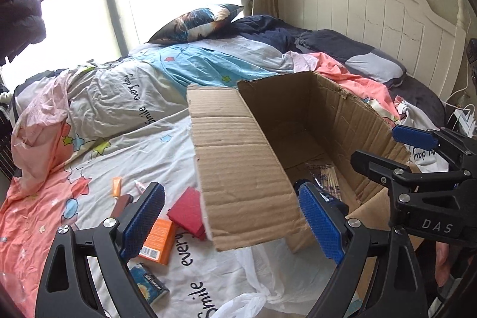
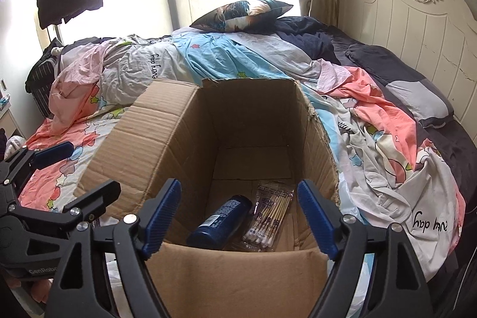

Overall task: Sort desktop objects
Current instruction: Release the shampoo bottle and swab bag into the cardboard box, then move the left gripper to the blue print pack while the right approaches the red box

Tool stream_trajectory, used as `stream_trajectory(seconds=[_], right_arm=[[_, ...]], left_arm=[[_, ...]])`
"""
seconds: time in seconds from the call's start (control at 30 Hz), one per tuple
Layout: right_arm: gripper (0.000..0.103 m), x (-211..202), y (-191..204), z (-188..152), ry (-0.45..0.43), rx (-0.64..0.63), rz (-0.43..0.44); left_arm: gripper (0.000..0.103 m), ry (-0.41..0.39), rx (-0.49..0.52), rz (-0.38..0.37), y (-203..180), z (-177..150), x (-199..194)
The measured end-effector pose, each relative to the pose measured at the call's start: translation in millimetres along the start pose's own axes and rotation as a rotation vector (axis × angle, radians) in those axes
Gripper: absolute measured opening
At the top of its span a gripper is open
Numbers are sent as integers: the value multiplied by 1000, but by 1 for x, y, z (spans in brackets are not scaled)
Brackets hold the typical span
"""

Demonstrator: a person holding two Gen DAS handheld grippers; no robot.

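Note:
An open cardboard box (image 1: 238, 157) (image 2: 167, 139) stands on the bed. On its floor lie a dark blue bottle (image 2: 220, 221) and a clear pack of cotton swabs (image 2: 269, 216). My right gripper (image 2: 240, 216) hangs open over the box's near edge, nothing between its fingers; the left wrist view shows it at the box's right side (image 1: 387, 148). My left gripper (image 1: 232, 221) is open and empty, straddling the box's left flap. Left of the box on the quilt lie an orange box (image 1: 158, 240), a red case (image 1: 187, 210), an orange tube (image 1: 117, 187), a small white tube (image 1: 138, 185) and a blue packet (image 1: 152, 283).
The patterned quilt (image 1: 119, 145) is rumpled, with a heap at the far left. A white plastic bag (image 1: 268, 273) lies under the box's near corner. A pillow (image 2: 244, 11) and a white headboard (image 2: 417, 29) are beyond. A charger and cables (image 1: 465, 115) sit at the right.

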State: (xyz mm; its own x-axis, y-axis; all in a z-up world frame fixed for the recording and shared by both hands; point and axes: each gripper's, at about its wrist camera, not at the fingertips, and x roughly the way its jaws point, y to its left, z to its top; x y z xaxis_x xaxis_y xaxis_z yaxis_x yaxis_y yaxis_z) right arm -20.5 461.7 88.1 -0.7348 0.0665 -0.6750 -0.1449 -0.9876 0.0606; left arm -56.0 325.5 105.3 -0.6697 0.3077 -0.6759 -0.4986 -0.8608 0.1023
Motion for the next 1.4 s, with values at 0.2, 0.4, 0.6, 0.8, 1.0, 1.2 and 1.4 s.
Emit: stream_trajectory(seconds=[0.2,0.4,0.6,0.8,1.0,1.2,1.4], right_arm=[[78,-17,31,-3,-18,-49,19],[78,-25,61,-9,-19,-92,39],[78,-26,92,-16,-16,-137,71],[78,-25,125,-26,-10,-195,102],[78,-17,154,-36,8,-256,132],[78,-1,181,-44,33,-309,153],[78,20,198,-51,69,-341,158]], left_arm=[[103,-38,-21,36,27,-14,-29],[103,-60,-35,78,53,-27,-53],[103,-60,-55,108,78,-45,-68],[103,-30,-129,114,114,-67,-67],[103,27,-163,162,143,-96,-56],[103,76,-190,174,161,-119,-38],[103,130,-215,170,175,-141,-17]])
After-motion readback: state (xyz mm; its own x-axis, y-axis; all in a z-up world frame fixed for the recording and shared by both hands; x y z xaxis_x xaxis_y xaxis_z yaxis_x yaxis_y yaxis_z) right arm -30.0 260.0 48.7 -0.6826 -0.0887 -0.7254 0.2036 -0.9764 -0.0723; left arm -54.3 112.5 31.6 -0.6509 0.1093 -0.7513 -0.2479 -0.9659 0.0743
